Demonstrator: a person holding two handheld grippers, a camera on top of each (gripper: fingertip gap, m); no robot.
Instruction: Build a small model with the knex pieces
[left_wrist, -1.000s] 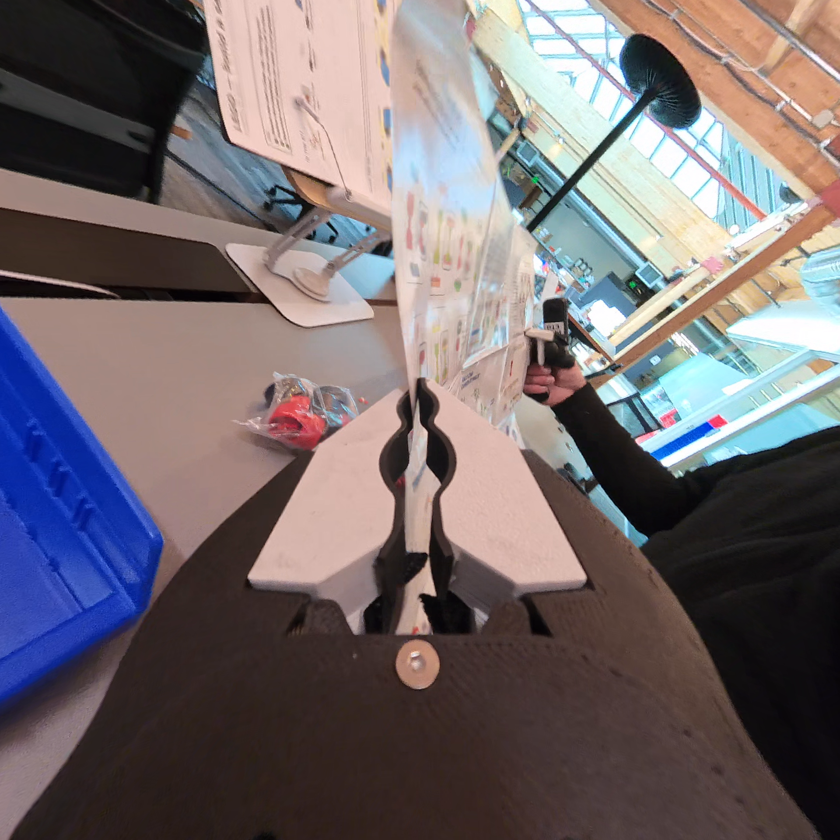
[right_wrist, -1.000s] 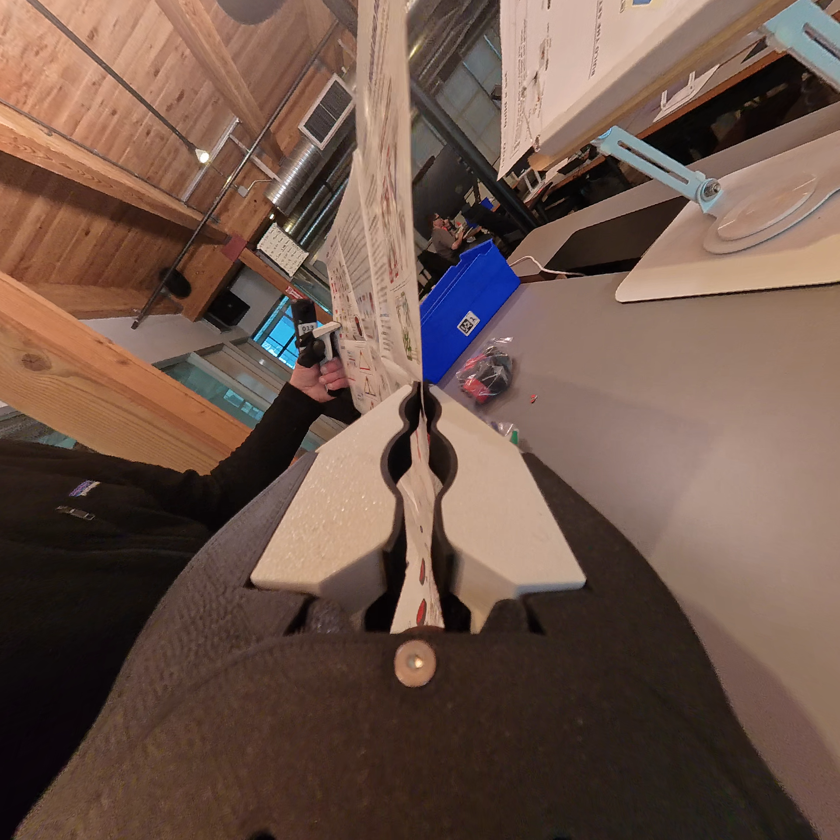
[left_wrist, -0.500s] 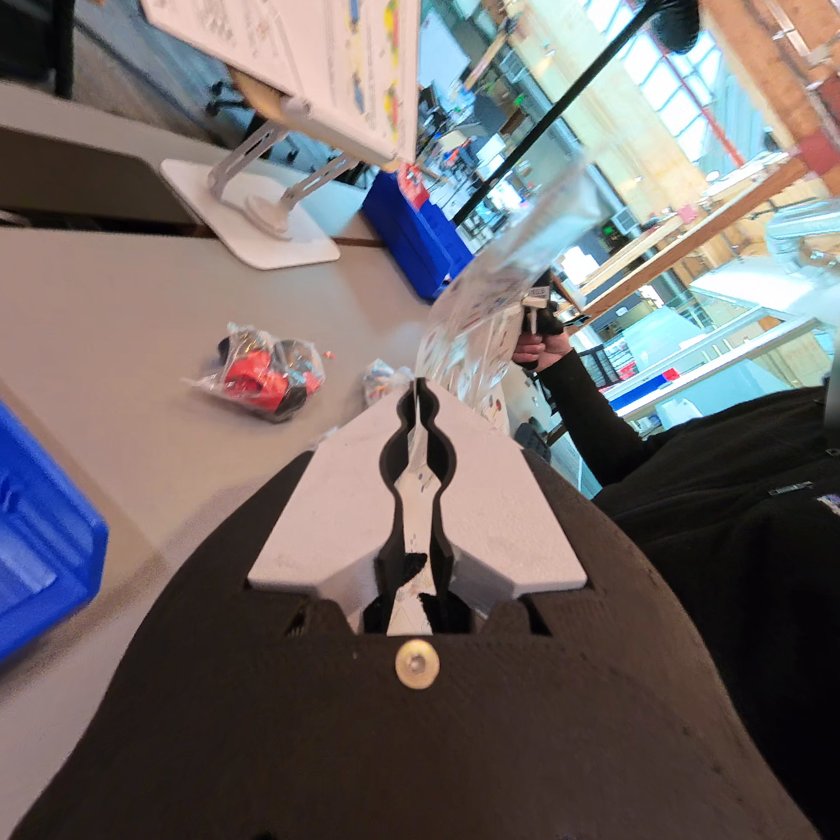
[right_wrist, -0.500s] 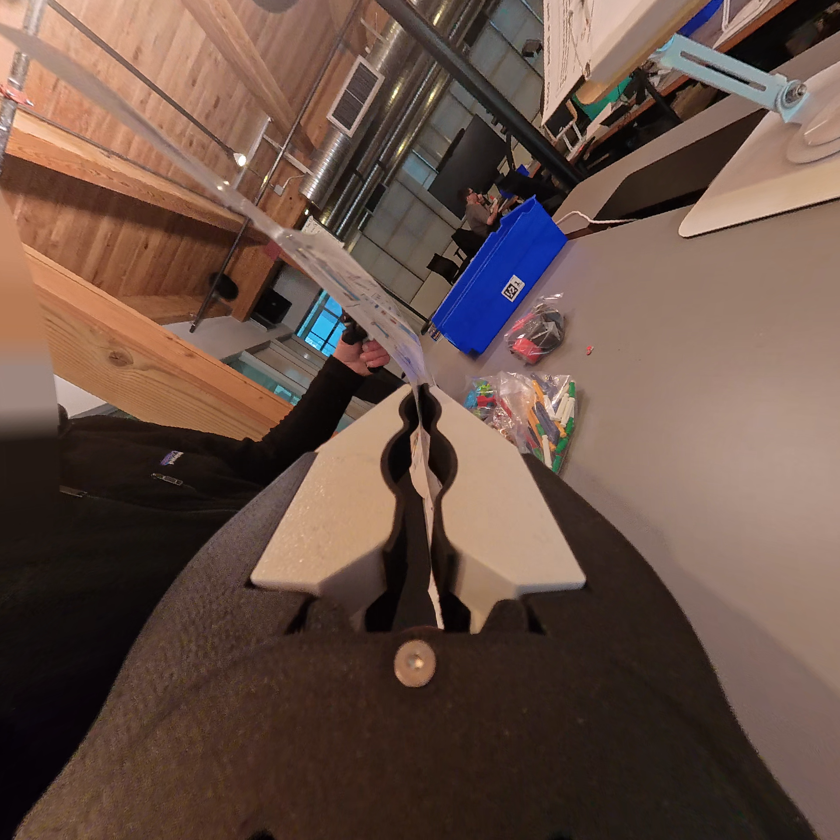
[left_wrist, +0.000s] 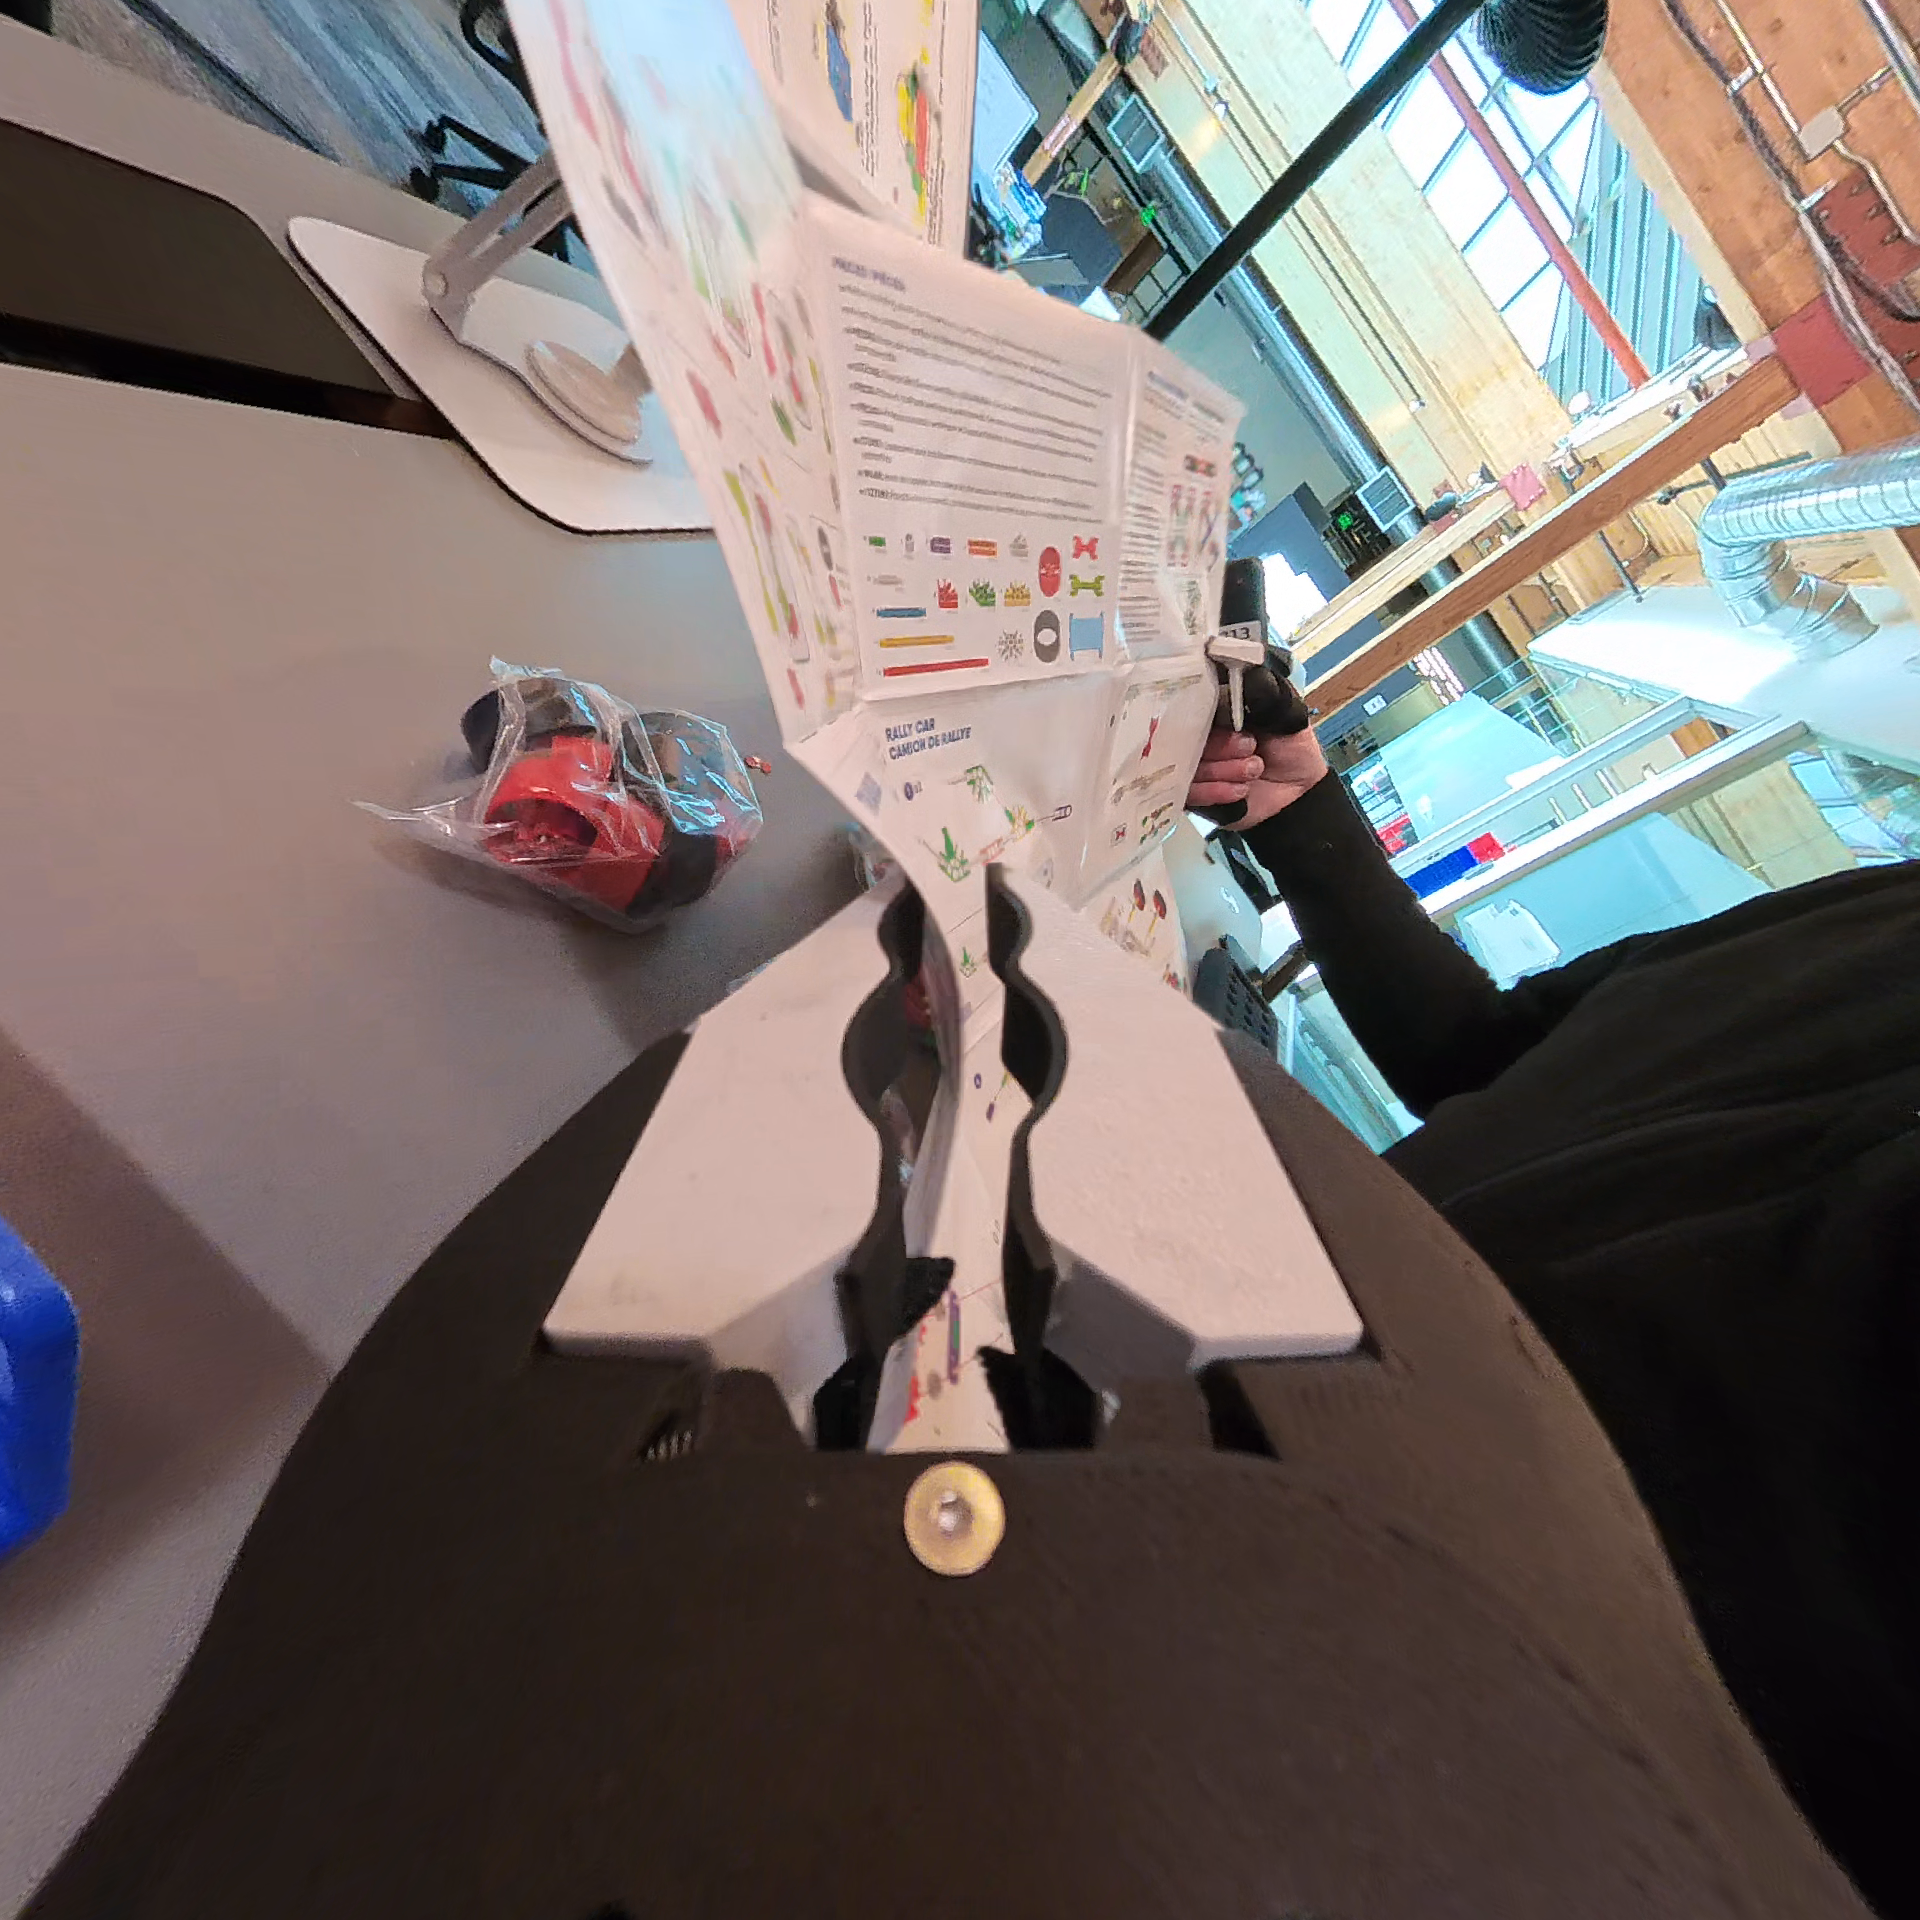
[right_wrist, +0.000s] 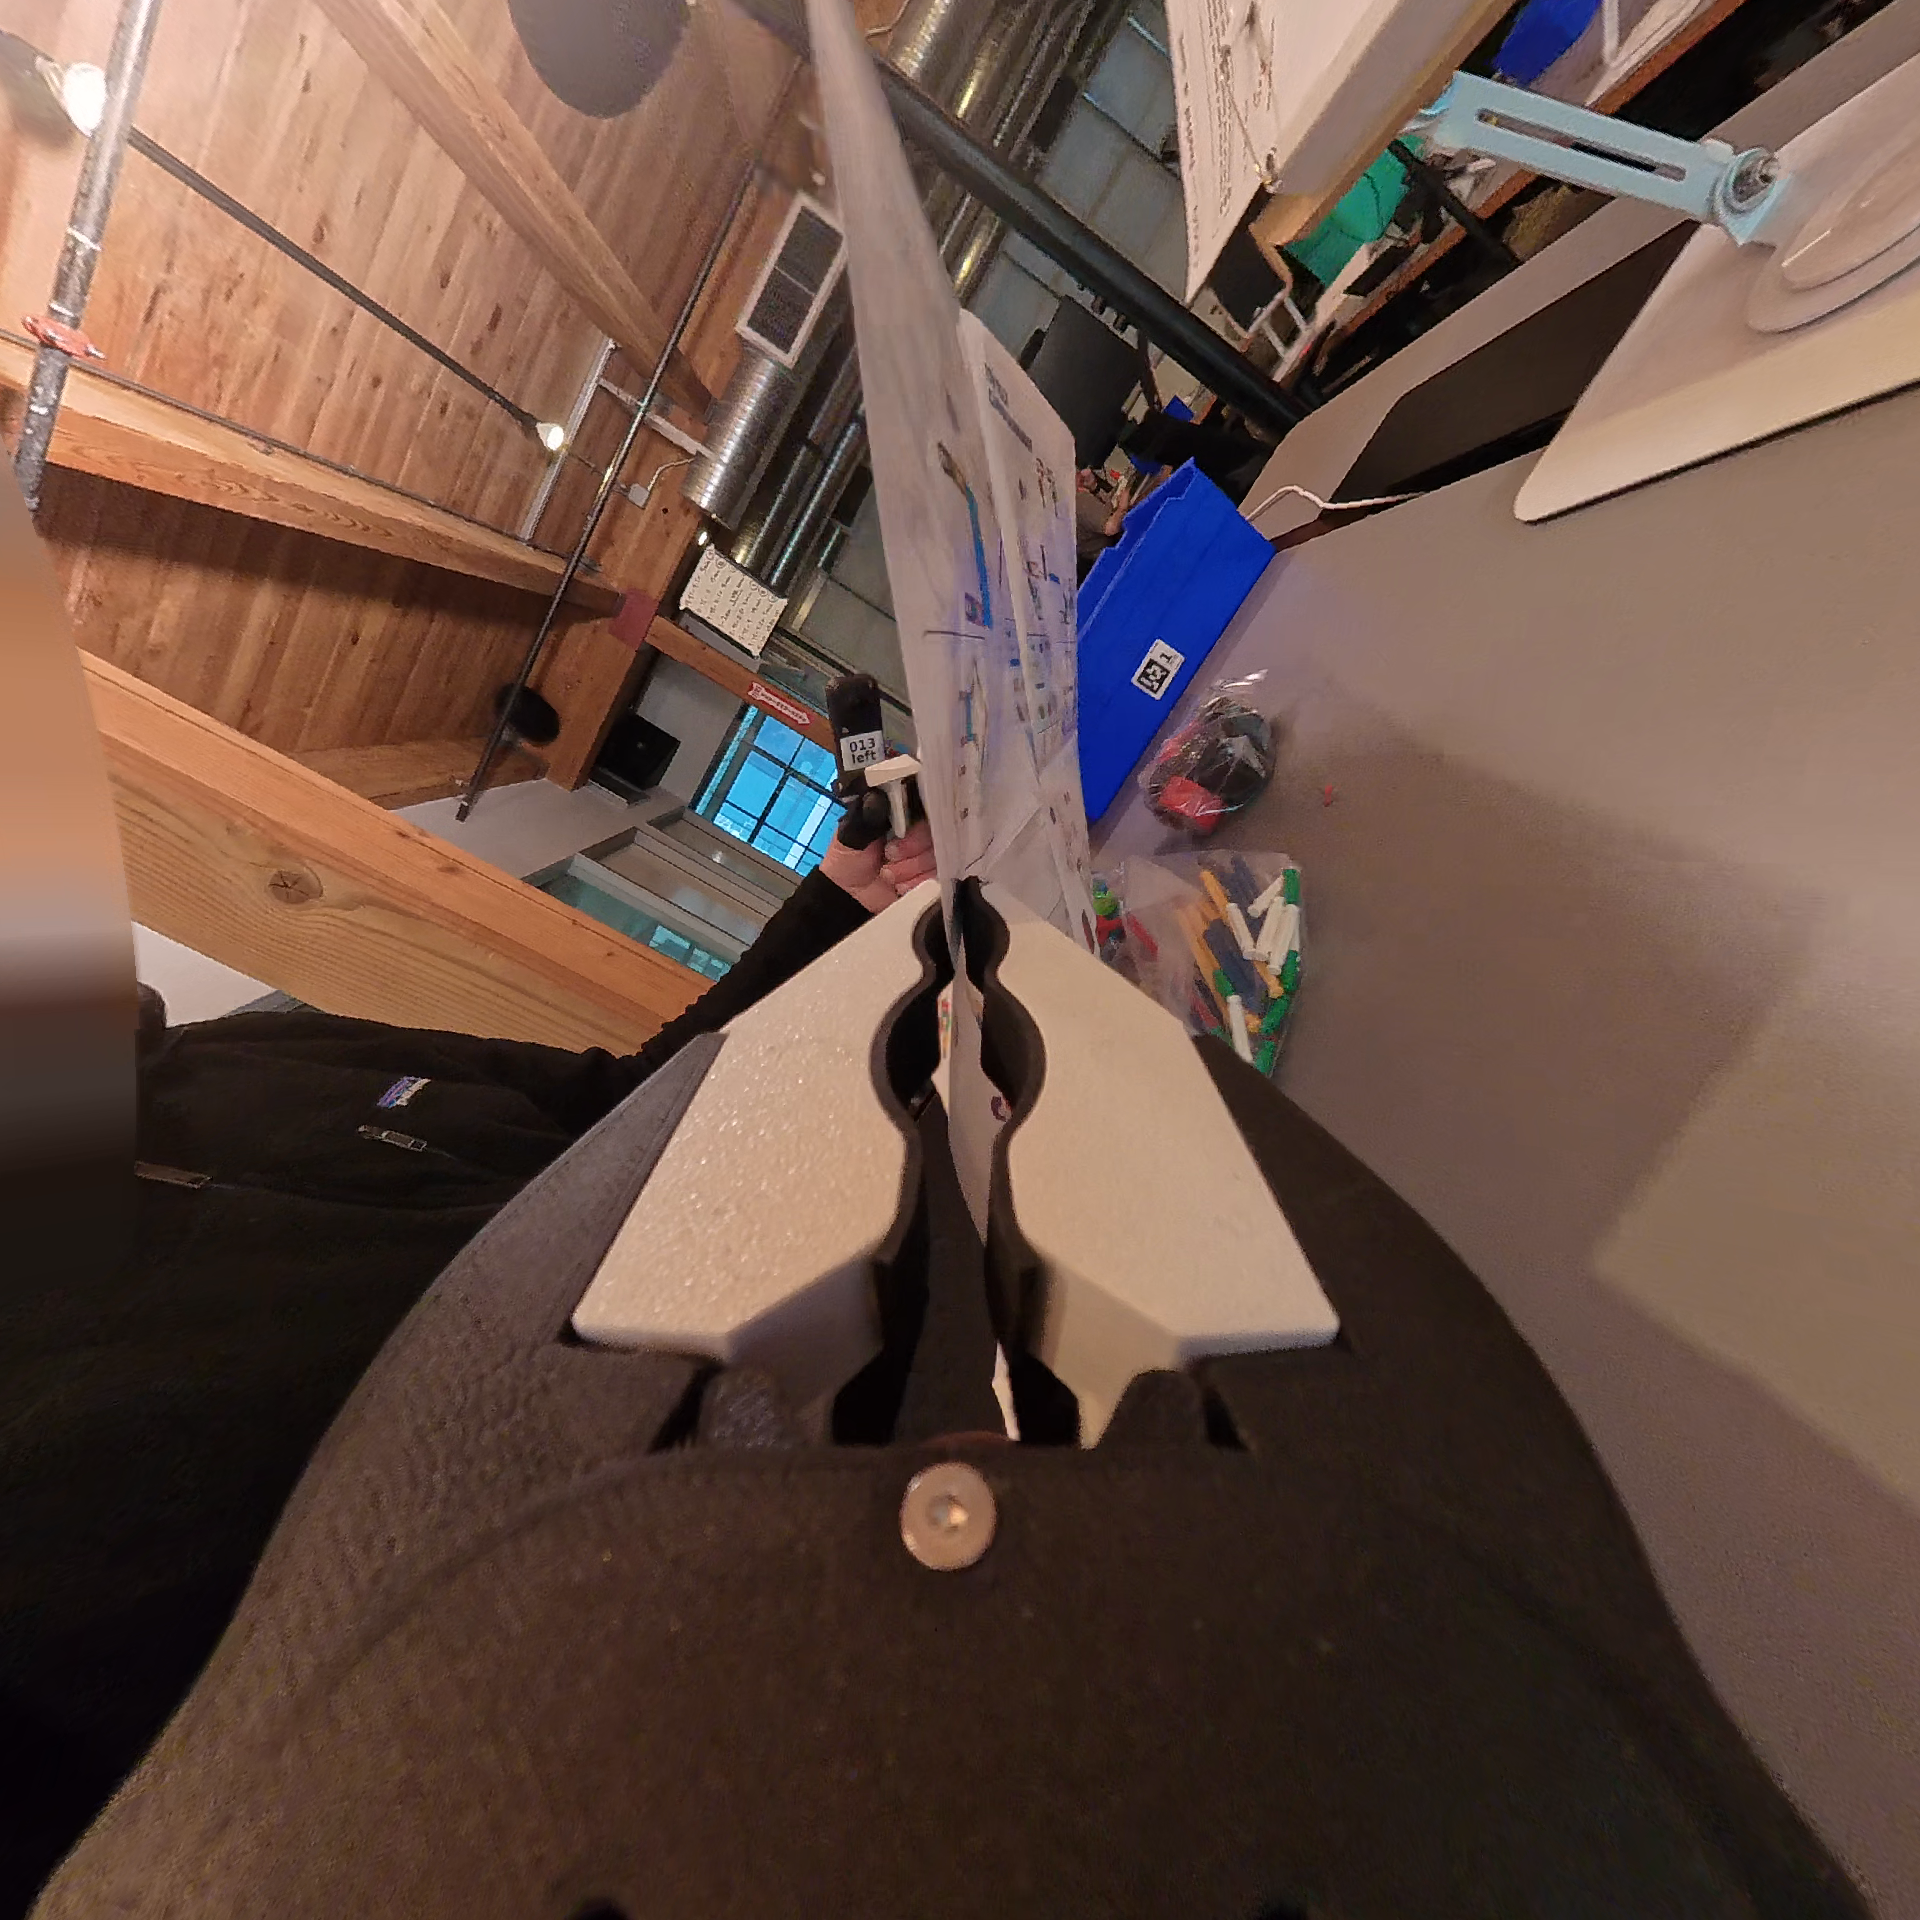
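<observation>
A folded, printed instruction sheet (left_wrist: 987, 499) hangs in the air between both grippers, above the grey table (left_wrist: 260, 644). My left gripper (left_wrist: 951, 881) has its jaws slightly apart, and the sheet's lower corner passes loosely between them. My right gripper (right_wrist: 958, 896) is shut on the sheet's (right_wrist: 997, 582) other edge. It shows far off in the left wrist view (left_wrist: 1236, 665), clamped on the sheet. The left gripper shows far off in the right wrist view (right_wrist: 883, 779), beside the sheet.
A clear bag of red and black wheels (left_wrist: 592, 810) lies on the table; it also shows in the right wrist view (right_wrist: 1210, 758). A bag of coloured rods (right_wrist: 1247, 956) lies nearer. A blue bin (right_wrist: 1164, 623) and a document stand (left_wrist: 499, 343) are at the back. A black sleeve (left_wrist: 1382, 935) is at the right. There is about 45 centimeters between the tips of the two grippers.
The sheet swung from edge-on, to flat, to spread open facing the left camera. The left jaws have parted a little. Both grippers tilted and shifted over the table.
</observation>
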